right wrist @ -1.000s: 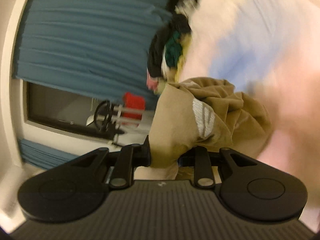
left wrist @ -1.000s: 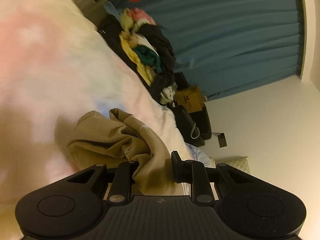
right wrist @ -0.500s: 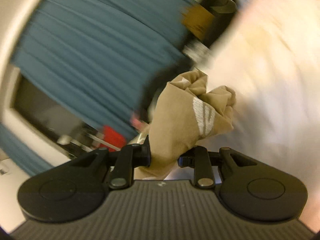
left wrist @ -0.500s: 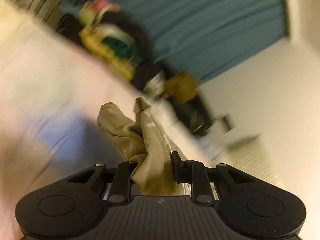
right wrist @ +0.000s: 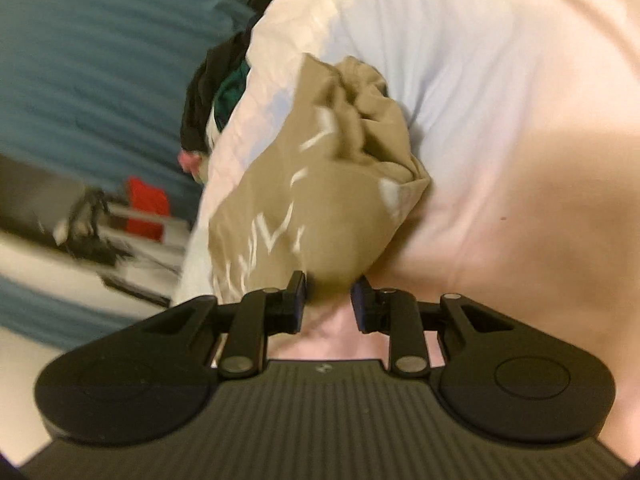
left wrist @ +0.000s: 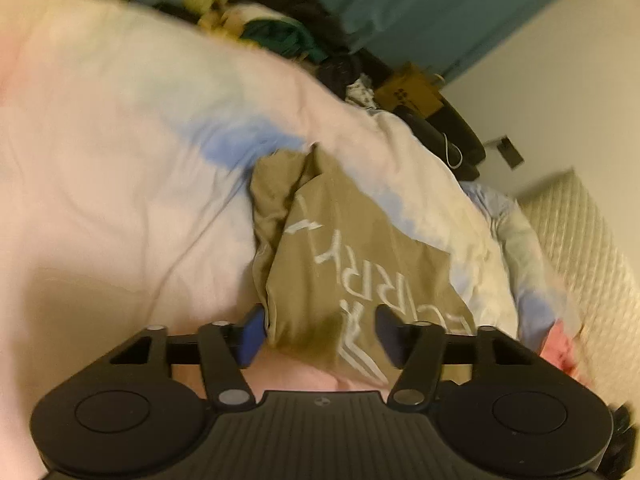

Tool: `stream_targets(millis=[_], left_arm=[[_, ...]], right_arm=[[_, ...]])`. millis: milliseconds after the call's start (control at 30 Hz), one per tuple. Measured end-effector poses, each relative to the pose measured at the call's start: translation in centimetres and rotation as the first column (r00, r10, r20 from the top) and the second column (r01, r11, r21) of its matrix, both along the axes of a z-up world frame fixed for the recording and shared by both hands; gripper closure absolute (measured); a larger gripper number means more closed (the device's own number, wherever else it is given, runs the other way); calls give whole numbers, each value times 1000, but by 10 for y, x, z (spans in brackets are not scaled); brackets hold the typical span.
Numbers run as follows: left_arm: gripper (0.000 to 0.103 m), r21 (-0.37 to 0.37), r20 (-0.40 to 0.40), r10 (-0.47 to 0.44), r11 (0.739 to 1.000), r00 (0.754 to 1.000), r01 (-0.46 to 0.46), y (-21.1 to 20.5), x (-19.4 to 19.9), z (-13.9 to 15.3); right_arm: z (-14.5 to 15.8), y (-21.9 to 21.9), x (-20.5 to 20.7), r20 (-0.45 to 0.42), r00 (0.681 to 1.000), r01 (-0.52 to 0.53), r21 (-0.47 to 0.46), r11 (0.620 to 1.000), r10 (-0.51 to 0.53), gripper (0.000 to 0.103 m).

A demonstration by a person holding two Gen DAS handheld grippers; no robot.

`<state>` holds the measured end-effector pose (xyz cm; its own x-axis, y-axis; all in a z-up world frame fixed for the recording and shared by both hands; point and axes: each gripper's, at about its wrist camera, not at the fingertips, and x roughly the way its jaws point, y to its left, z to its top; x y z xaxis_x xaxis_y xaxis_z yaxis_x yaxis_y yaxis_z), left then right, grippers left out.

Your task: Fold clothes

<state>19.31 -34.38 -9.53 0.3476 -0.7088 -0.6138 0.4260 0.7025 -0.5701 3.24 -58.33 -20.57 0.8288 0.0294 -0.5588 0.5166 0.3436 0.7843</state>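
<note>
Left tongs [left wrist: 318, 334] black, ribbed body, blue pads, silver pivot screws

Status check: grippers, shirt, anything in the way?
Left gripper opening, tan shirt between jaws. Right gripper pinching shirt hem. Shirt bunched on duvet. Nothing blocking.

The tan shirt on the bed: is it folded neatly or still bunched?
Bunched. The tan shirt lies crumpled at its far end on the duvet, lettering creased.

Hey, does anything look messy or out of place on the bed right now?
Yes. The tan shirt lies half spread, its far end still bunched up on the duvet. Beyond the bed, a pile of clothes sits heaped in a jumble.
</note>
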Motion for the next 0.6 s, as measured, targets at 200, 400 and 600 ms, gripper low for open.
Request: stream_targets(millis=[200,400,600], left_arm=[[15,44,131,-43,998,991,37,34,-72,79],[0,72,325,-71,996,943,51,62,-139,149],[0,93,477,-85,995,875,46,114,-211,206]], right_arm=[[74,39,-36,7,995,-100,-209,973,104,75],[156,86,-69,69,986,-104,-435,894,148,74],[204,125,-119,172,972,-35,-561,827,158,16]])
